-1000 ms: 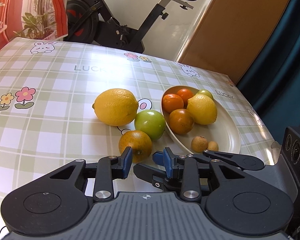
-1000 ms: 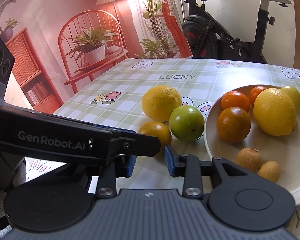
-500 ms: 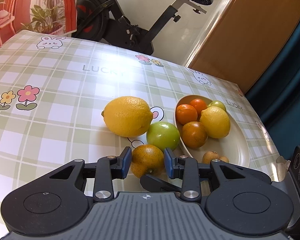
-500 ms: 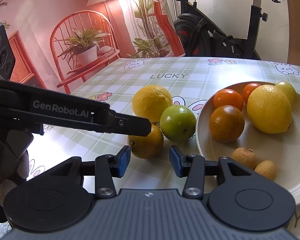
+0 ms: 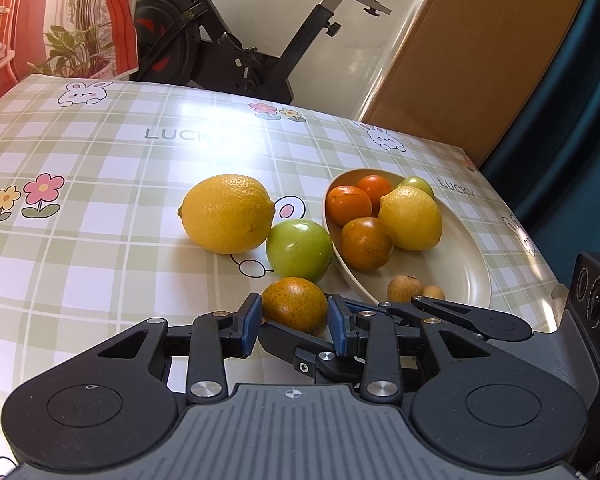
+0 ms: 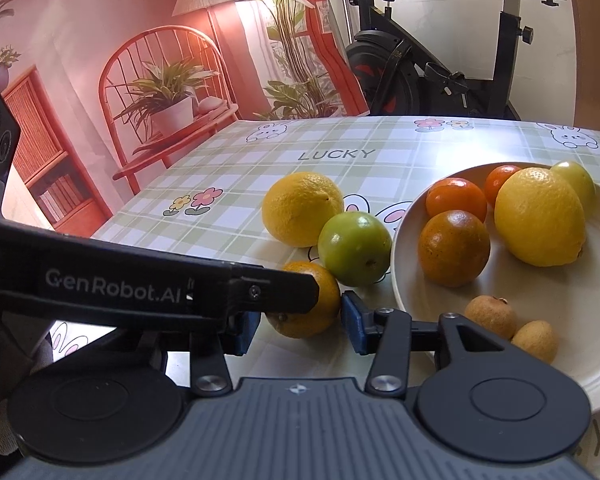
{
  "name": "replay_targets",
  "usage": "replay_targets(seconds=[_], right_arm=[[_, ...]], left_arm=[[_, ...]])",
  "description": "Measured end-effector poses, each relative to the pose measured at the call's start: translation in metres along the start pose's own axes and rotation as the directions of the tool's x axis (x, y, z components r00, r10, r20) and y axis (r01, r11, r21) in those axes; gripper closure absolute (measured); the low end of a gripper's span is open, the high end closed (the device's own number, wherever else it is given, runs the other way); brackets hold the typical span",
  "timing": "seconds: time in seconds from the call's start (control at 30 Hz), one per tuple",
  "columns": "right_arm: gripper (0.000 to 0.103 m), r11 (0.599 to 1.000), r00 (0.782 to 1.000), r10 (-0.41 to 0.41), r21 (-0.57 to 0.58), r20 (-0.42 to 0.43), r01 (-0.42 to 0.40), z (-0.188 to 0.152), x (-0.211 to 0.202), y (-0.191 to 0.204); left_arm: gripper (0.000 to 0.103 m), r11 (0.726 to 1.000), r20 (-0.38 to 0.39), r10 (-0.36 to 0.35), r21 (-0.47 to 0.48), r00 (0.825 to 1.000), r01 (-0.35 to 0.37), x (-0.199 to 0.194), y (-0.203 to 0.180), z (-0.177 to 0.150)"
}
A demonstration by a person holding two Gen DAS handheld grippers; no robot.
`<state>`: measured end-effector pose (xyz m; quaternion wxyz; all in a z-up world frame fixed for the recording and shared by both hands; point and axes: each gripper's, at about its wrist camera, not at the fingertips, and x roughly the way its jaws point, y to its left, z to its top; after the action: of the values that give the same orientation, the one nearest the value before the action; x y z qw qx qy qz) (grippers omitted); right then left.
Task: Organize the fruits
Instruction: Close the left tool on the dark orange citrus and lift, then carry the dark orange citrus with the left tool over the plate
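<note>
A speckled orange lies on the checked tablecloth, just left of the cream plate. My left gripper hovers over it, its narrowly parted blue pads framing the fruit without clearly pressing it. One of its black fingers crosses the orange in the right wrist view. My right gripper sits lower with its jaws apart, the orange between the tips with a sliver of gap. A green fruit and a large lemon rest behind the orange.
The plate holds a lemon, a brown orange, two tangerines, a green fruit and two small longans. An exercise bike stands beyond the table's far edge. The table's right edge runs close behind the plate.
The right jaws have spread wider around the orange. The left gripper has come forward, so the orange now shows between its pads instead of ahead of them. The fruit has stayed on the table.
</note>
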<state>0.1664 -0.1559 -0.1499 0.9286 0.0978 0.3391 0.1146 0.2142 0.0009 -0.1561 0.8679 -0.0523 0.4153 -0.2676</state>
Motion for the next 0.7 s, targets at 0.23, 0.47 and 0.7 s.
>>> replay_targets(seconds=[0.23, 0.47, 0.7], right_arm=[[0.057, 1.000, 1.000, -0.004, 0.001, 0.004, 0.004, -0.005, -0.008, -0.001], [0.057, 1.000, 1.000, 0.009, -0.004, 0.004, -0.009, -0.011, -0.014, 0.001], [0.057, 1.000, 0.999, 0.012, 0.010, 0.038, -0.013, -0.012, -0.026, -0.002]], left_arm=[[0.066, 0.999, -0.002, 0.036, 0.012, 0.999, -0.036, -0.004, -0.012, -0.007], [0.065, 0.995, 0.002, 0.098, 0.019, 0.995, -0.098, -0.008, -0.024, -0.012], [0.065, 0.990, 0.025, 0.122, 0.064, 0.992, -0.123, -0.018, -0.042, -0.006]])
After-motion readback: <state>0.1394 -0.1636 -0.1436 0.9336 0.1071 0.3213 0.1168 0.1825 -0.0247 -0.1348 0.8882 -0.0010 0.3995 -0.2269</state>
